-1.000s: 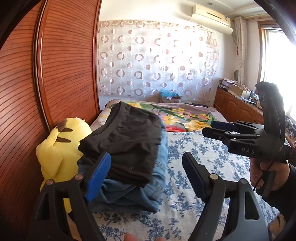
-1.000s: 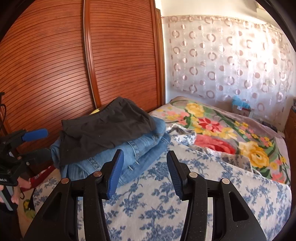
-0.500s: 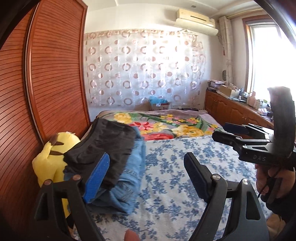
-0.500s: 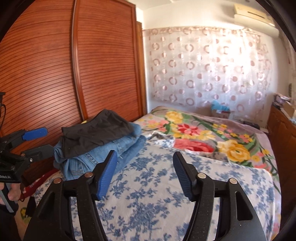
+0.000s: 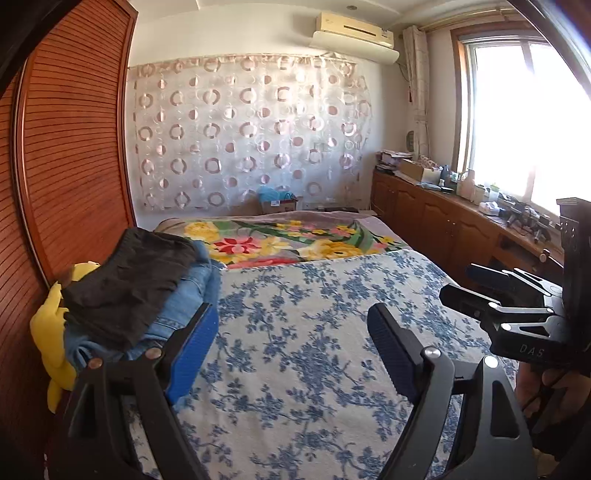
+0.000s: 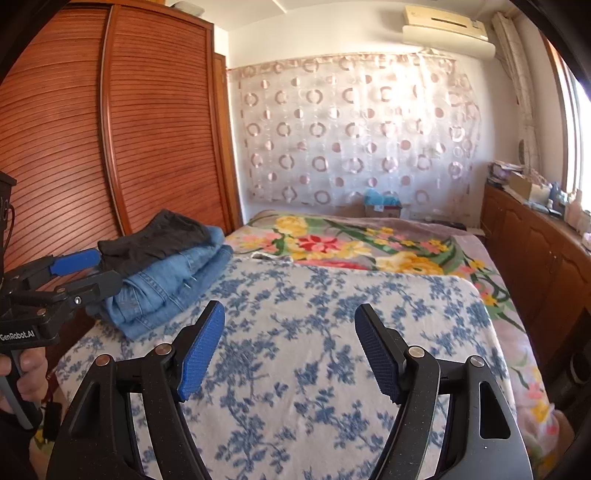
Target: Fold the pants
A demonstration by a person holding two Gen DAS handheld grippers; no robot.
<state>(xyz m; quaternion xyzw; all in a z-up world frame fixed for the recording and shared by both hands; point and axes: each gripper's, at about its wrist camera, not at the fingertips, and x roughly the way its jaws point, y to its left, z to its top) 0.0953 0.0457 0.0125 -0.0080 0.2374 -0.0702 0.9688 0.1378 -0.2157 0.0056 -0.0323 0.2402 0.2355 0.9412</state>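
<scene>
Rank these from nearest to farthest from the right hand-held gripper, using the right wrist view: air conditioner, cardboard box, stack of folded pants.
1. Stack of folded pants: left side of the bed, nearest the right hand-held gripper.
2. Cardboard box: beyond the bed's far end.
3. Air conditioner: high on the far wall, right.

Bed point(image 5: 332, 369) under blue-flowered blanket point(image 6: 314, 350), folded jeans point(image 6: 166, 284) and floral quilt point(image 6: 351, 243) directly on it.

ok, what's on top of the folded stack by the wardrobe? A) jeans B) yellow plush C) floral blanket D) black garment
D: the black garment lies on top of the folded jeans; both the left gripper and the right gripper are open and empty.
</scene>
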